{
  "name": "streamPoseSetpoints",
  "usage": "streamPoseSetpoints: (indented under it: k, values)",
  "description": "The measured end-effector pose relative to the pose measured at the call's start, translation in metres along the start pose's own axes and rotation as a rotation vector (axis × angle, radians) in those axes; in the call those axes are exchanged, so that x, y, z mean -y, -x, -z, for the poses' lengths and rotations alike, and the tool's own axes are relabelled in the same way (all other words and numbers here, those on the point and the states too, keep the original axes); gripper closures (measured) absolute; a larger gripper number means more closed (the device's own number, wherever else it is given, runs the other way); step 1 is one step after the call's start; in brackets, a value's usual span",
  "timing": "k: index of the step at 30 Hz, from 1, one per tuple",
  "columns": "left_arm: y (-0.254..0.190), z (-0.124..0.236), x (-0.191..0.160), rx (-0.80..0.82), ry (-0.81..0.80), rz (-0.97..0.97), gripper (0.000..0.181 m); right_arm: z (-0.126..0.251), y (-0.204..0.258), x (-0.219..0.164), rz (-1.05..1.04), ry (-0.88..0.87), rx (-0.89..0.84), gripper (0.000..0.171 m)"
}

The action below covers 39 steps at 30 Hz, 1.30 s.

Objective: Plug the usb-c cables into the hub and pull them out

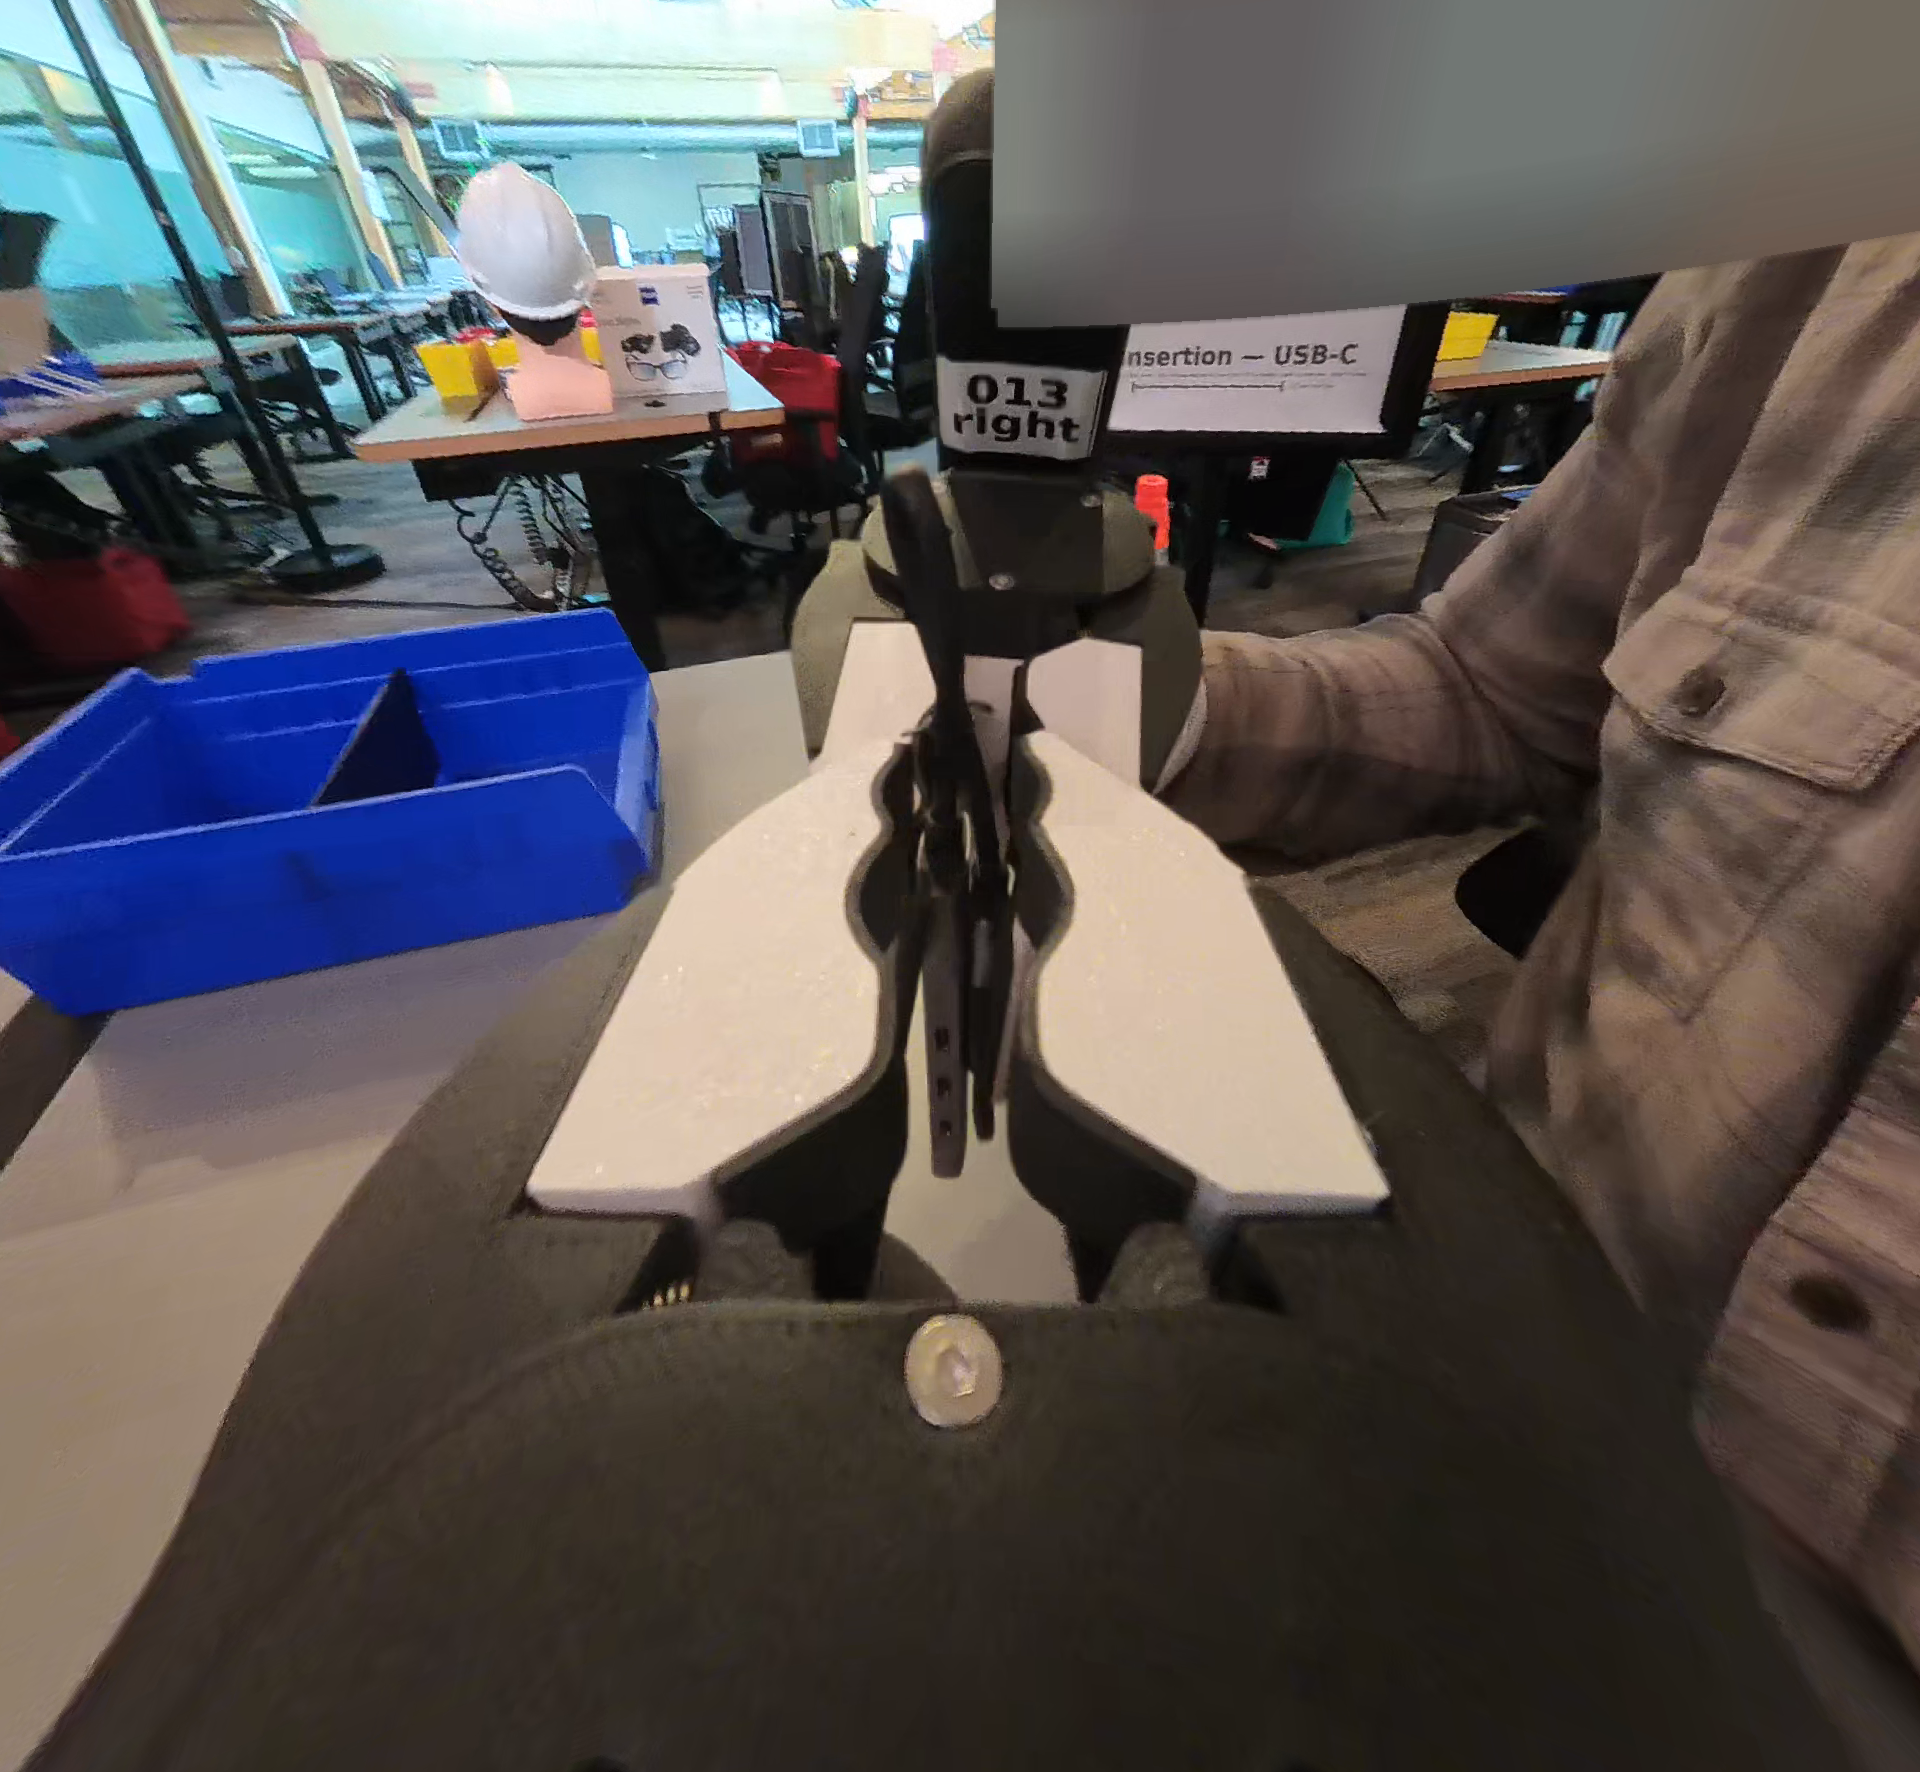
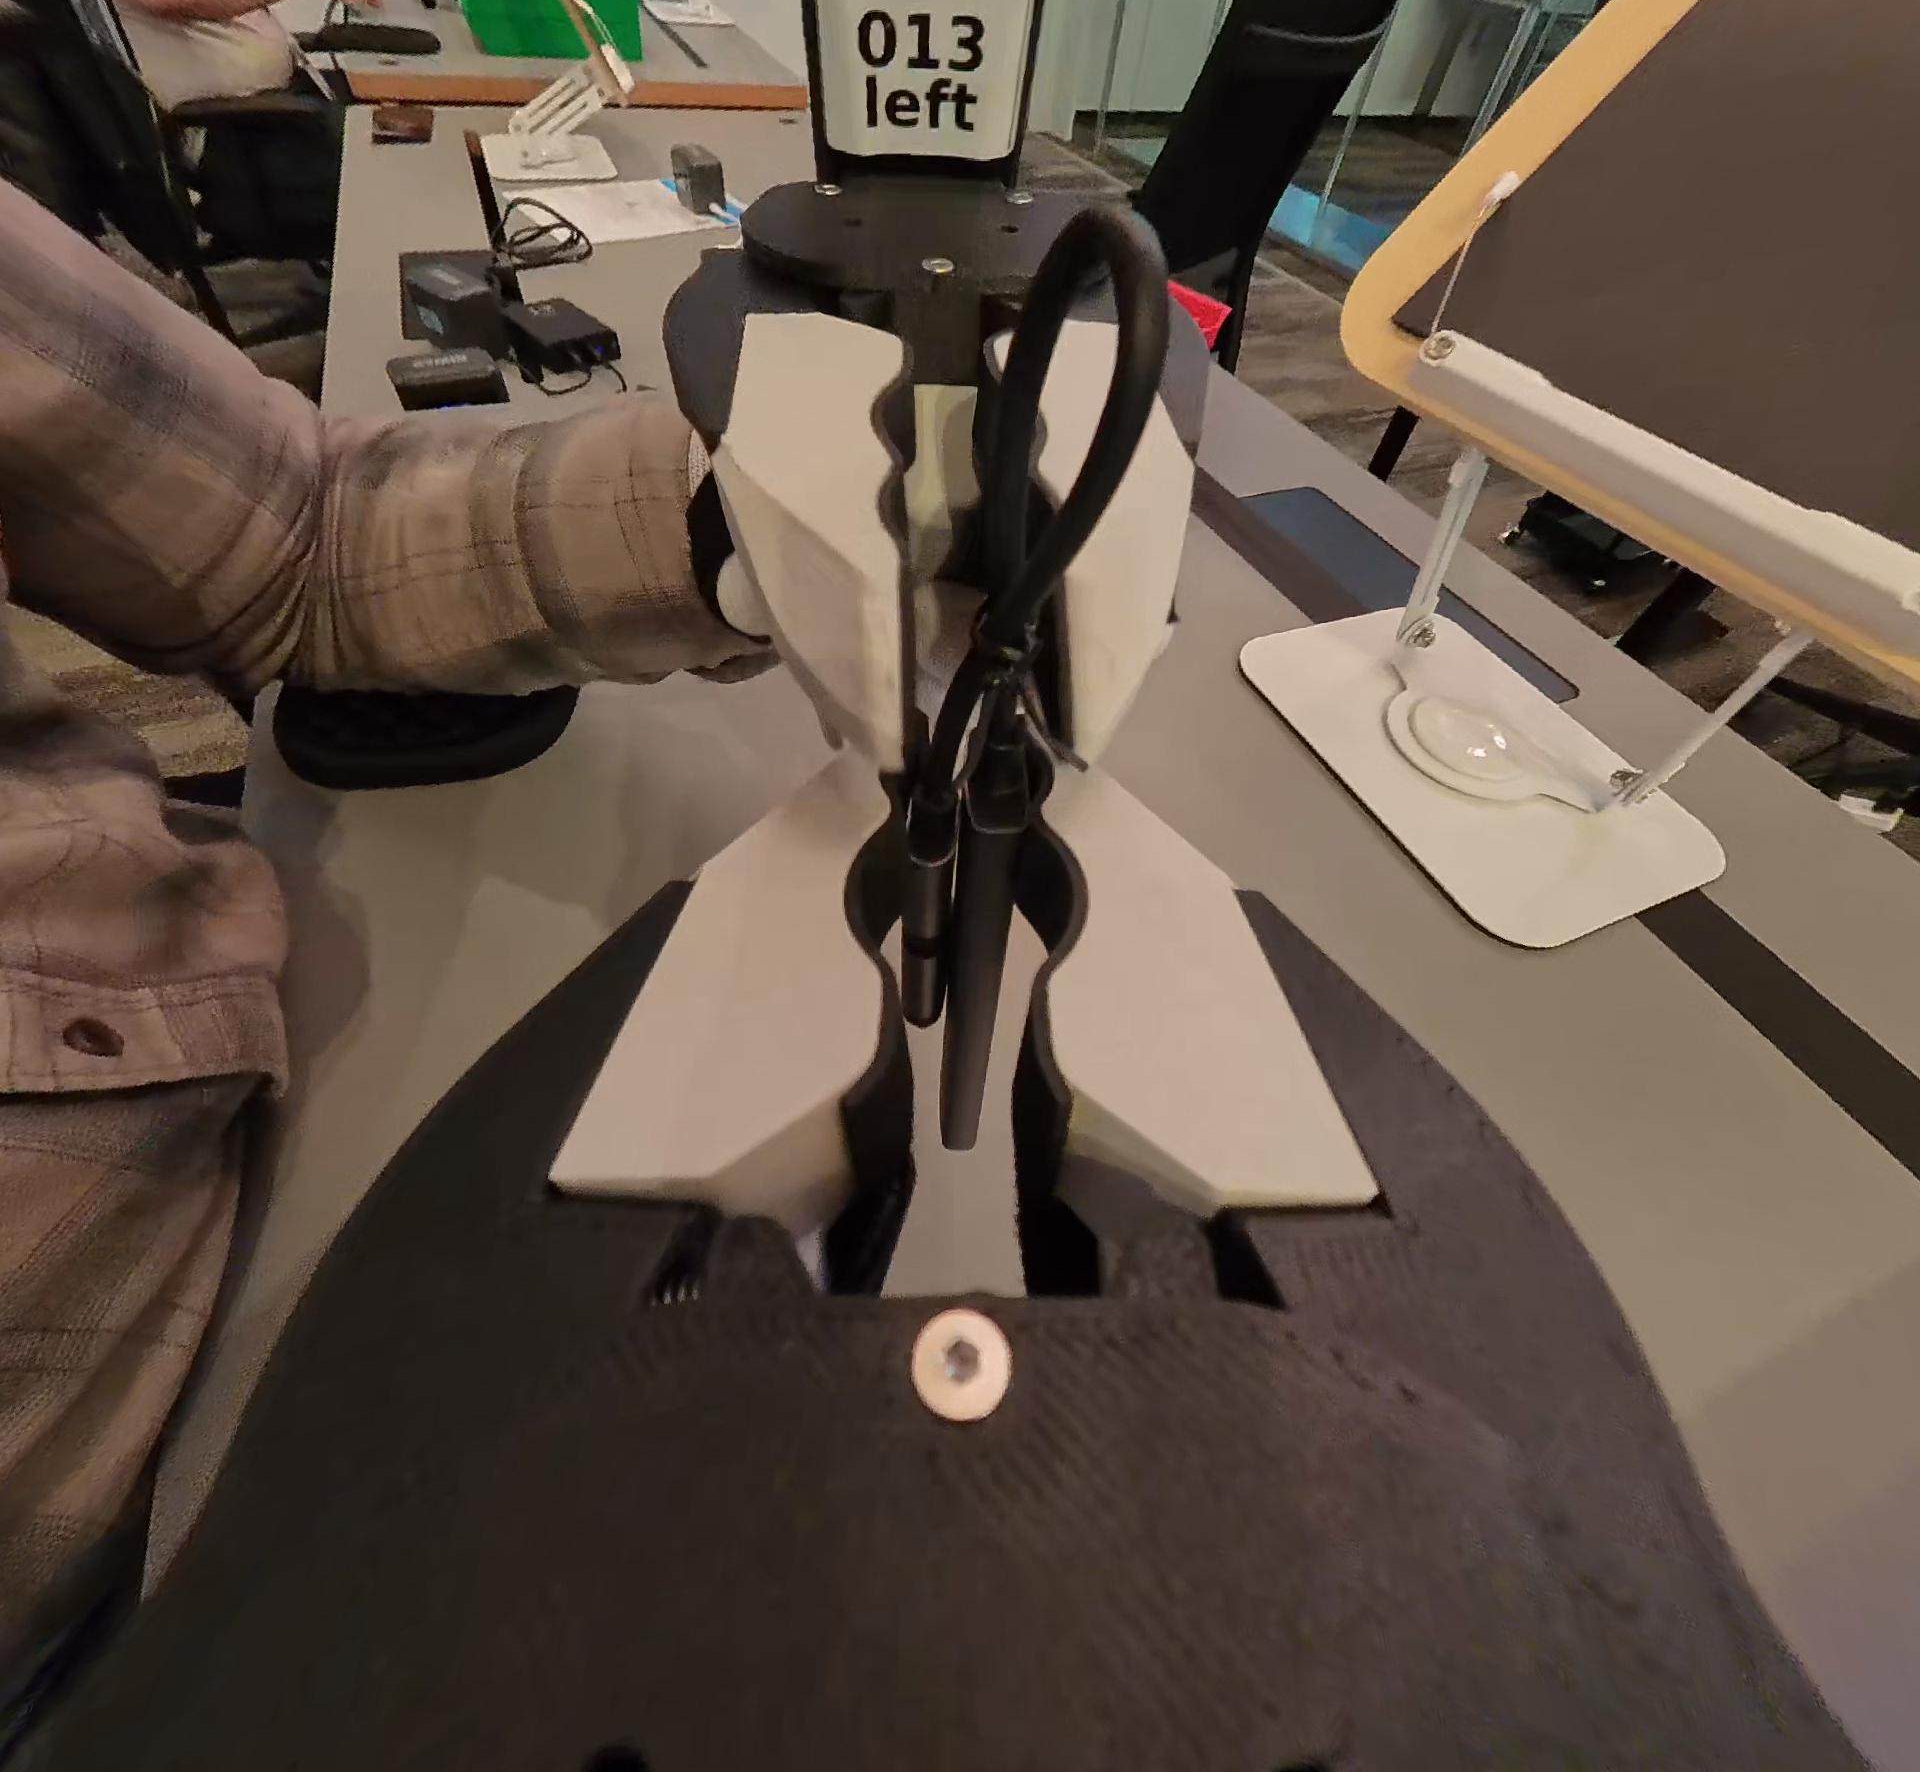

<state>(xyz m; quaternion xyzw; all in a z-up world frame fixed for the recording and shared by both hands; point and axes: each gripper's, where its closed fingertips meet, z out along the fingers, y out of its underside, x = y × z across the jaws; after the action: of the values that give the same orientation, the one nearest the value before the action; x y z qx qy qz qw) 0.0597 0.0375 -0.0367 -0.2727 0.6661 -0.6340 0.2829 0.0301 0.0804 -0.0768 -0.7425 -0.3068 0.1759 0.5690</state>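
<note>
Nearest the left wrist camera, the left gripper (image 1: 951,787) has its two white fingers (image 1: 748,995) drawn close together around a thin black hub (image 1: 948,1068), which stands on edge between them with three small ports visible along its side. Directly facing it, tip to tip, is the right gripper (image 1: 987,714), held by a person's plaid sleeve (image 1: 1403,735) on the right. In the right wrist view, the right gripper's (image 2: 961,818) two fingers are likewise nearly closed on two dark pieces side by side: one short plug (image 2: 925,922) on the left and one longer tapered black body (image 2: 971,974) on the right; whether each is pinched or only lying between the pads cannot be told. One black cable (image 2: 1101,392) loops up and back beyond them, tied at the neck. Far left on the grey table (image 1: 208,1151) sits one blue bin (image 1: 312,849) with a single divider. On the right stands one white stand (image 2: 1475,777) carrying a tilted board.
</note>
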Motion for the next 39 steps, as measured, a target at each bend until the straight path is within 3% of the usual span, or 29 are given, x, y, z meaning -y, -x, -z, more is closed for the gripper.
streamPoseSetpoints:
  k: [17,22,23,24,26,28,30,31,33,34,36,39]
  values:
    - [0.004,-0.009,0.012,0.031,-0.070,0.096,0.175,0.007,-0.012,-0.003,0.105,0.016,-0.167,0.158]
    - [0.007,-0.010,0.009,0.097,-0.022,-0.009,0.173,0.008,-0.015,-0.003,0.096,0.013,-0.176,0.159]
    - [0.009,-0.009,0.010,0.108,-0.026,-0.009,0.173,0.008,-0.021,-0.007,0.075,0.035,-0.189,0.132]
    - [0.010,-0.006,0.016,0.109,-0.052,-0.001,0.174,0.010,-0.028,-0.010,0.048,0.049,-0.211,0.095]
    - [0.016,-0.002,0.017,0.152,-0.015,-0.063,0.173,0.014,-0.025,-0.014,0.038,0.057,-0.177,0.099]
    - [0.019,0.002,0.017,0.177,0.008,-0.084,0.173,0.016,-0.031,-0.041,0.053,0.181,-0.183,0.097]
    - [0.024,0.007,0.016,0.211,0.039,-0.099,0.173,0.012,-0.032,-0.074,0.001,0.280,-0.139,0.076]
    - [0.025,0.010,0.015,0.224,0.058,-0.104,0.173,0.009,-0.031,-0.088,-0.009,0.309,-0.123,0.074]
    - [0.024,0.016,0.016,0.251,0.086,-0.107,0.173,-0.004,-0.027,-0.119,-0.038,0.399,-0.076,0.043]
    - [0.024,0.019,0.012,0.276,0.129,-0.121,0.174,-0.013,-0.021,-0.131,-0.068,0.427,-0.031,0.039]
    - [0.019,0.023,0.005,0.306,0.180,-0.136,0.173,-0.035,-0.020,-0.148,-0.054,0.441,-0.012,0.042]
    - [0.008,0.031,-0.004,0.344,0.219,-0.123,0.174,-0.071,-0.020,-0.173,0.006,0.522,-0.027,0.081]
